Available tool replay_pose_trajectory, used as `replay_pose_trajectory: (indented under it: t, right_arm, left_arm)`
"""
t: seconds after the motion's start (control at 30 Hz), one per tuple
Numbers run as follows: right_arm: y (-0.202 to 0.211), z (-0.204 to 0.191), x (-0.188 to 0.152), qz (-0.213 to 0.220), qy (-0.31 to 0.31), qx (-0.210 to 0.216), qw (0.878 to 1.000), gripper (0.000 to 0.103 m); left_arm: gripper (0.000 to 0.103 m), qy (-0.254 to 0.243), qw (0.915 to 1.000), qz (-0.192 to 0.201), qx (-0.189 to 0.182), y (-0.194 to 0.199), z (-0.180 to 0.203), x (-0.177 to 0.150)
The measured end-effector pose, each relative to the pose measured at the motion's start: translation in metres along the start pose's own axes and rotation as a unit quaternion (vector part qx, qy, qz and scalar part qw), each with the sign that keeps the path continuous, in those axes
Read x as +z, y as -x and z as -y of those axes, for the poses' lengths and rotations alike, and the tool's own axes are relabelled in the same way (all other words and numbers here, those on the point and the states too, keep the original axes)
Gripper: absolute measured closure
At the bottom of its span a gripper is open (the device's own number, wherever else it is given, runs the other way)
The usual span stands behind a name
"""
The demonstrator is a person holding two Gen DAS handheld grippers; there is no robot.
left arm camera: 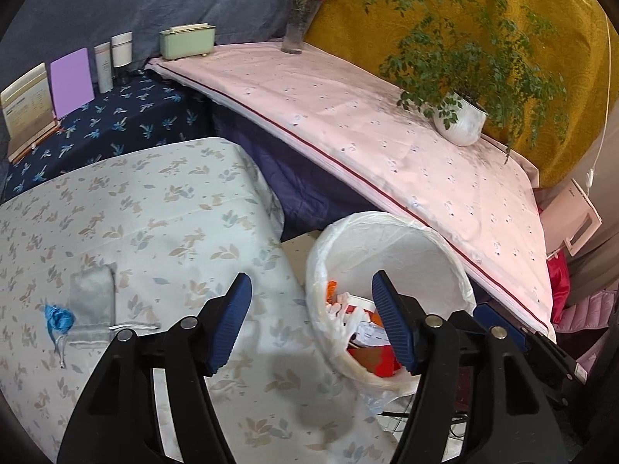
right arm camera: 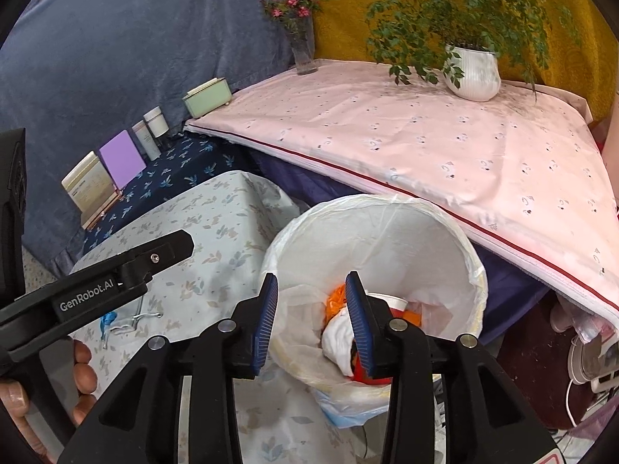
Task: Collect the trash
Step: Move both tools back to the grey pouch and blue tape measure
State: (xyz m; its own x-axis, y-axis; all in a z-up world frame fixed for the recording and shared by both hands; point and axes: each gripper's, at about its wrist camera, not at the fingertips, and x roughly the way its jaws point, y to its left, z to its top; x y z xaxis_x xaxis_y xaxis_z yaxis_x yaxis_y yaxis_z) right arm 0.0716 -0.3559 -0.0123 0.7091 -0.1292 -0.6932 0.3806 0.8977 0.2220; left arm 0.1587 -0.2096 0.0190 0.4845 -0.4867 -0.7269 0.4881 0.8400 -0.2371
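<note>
Both tools released, empty: left tool [left arm camera: 311, 323], right tool [right arm camera: 311, 323] above bin [right arm camera: 470, 266]. Next you take blue scrap [left arm camera: 58, 317] at 9 o'clock on desk [left arm camera: 162, 208].

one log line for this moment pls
left gripper: open, empty | right gripper: open, empty, over bin | blue scrap: on table

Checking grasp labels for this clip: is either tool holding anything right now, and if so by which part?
Nothing is held. The left tool and right tool both stand open and empty above the white bag-lined trash bin.
</note>
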Motion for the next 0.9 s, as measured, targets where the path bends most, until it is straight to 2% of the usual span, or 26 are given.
replay_pose_trajectory:
  t: [0.47, 0.9]
  right_arm:
    - [-0.006, -0.069, -0.01, -0.011, 0.041, 0.031, 0.999, 0.065]
    - [-0.021, -0.135, -0.027, -0.033, 0.084, 0.058, 0.994, 0.064]
  left_arm:
    - [0.04, 0.048, 0.9976, 0.012, 0.05, 0.022, -0.075, -0.013]
    - [0.039, 0.089, 0.9929, 0.016, 0.078, 0.039, -0.14, -0.025]
